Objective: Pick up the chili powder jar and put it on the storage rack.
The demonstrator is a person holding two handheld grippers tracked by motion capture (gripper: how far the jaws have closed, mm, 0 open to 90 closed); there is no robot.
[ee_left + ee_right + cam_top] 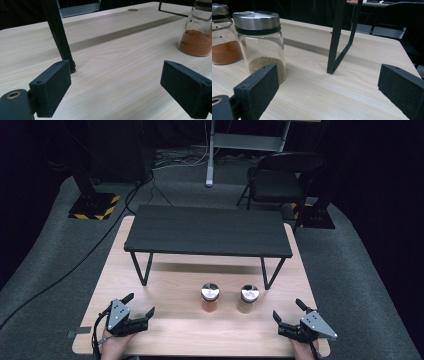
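Both tongs rest low at the near edge of the worktop [165,330], jaws spread wide and holding nothing. The left tongs [139,305] sit well apart from the right tongs [286,309]. Between them, a little ahead, stand two glass jars with metal lids: the orange-powder jar [210,298] nearer the left tongs, the tan-powder jar [248,299] just ahead of the right tongs. Beyond both jars stands a black shelf [207,230].

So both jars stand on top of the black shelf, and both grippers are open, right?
Not quite: the orange-powder jar and the tan-powder jar stand on the table, in front of the black shelf, as the high view shows. Both grippers are open.
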